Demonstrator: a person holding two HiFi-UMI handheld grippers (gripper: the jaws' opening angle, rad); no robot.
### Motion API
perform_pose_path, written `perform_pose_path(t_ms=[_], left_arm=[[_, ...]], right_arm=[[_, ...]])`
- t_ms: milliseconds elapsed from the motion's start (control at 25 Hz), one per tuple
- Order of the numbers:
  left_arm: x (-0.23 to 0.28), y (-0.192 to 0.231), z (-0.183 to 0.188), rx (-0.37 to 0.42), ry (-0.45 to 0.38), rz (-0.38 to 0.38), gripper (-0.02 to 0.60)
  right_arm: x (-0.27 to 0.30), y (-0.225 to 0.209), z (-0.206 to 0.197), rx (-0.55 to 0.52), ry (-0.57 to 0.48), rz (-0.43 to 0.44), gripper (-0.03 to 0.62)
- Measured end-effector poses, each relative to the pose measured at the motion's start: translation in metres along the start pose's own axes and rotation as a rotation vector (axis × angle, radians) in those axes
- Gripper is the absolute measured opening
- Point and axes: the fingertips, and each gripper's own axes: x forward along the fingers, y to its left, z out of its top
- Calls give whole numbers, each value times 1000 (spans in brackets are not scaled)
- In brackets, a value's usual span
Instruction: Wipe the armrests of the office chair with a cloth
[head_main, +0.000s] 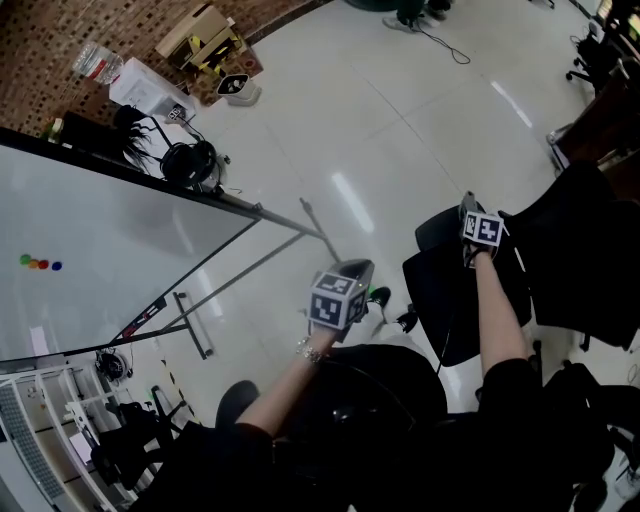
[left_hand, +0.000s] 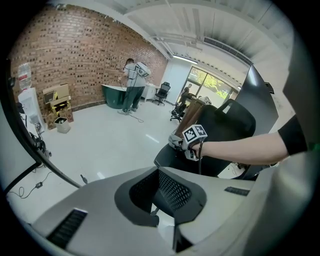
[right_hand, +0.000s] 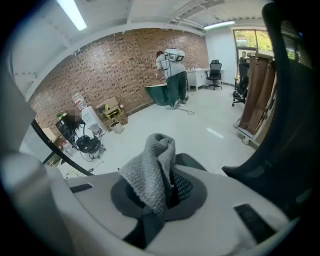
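Note:
A black office chair (head_main: 470, 300) stands at the right of the head view, with its backrest (left_hand: 235, 125) behind my right forearm in the left gripper view. My right gripper (head_main: 468, 208) hangs over the chair's near armrest (head_main: 438, 228) and is shut on a grey knitted cloth (right_hand: 152, 172). The cloth stands up out of the jaws. A dark pad, likely the armrest (right_hand: 194, 161), shows just beyond it. My left gripper (head_main: 358, 270) is held over the floor left of the chair, open, with nothing between its mesh pads (left_hand: 172, 190).
A whiteboard on a metal stand (head_main: 100, 250) fills the left. Boxes (head_main: 205, 45), headphones and cables (head_main: 190, 160) lie by the brick wall. A person (left_hand: 134, 85) stands far off. A brown partition (right_hand: 257, 85) and other chairs (head_main: 590, 60) stand at the right.

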Motion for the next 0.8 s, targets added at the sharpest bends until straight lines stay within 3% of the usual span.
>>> perform_pose_path(t_ms=[200, 360, 480, 560, 680, 800], left_arm=[[6, 0, -2, 6, -7, -9, -14], [11, -12, -1, 18, 6, -31, -14], [14, -22, -1, 34, 14, -53, -14], [14, -26, -2, 40, 16, -60, -14], [11, -23, -3, 44, 12, -50, -14], [9, -20, -7, 38, 26, -36, -14]], right_arm=[[-10, 70, -49, -8, -60, 126, 40], [-27, 145, -107, -159, -24, 278, 40], [-36, 180, -147, -363, 90, 360, 40], [-43, 181, -136, -421, 40, 367, 40], [-47, 141, -65, -274, -141, 341, 40], [-46, 52, 17, -115, -234, 164, 40]])
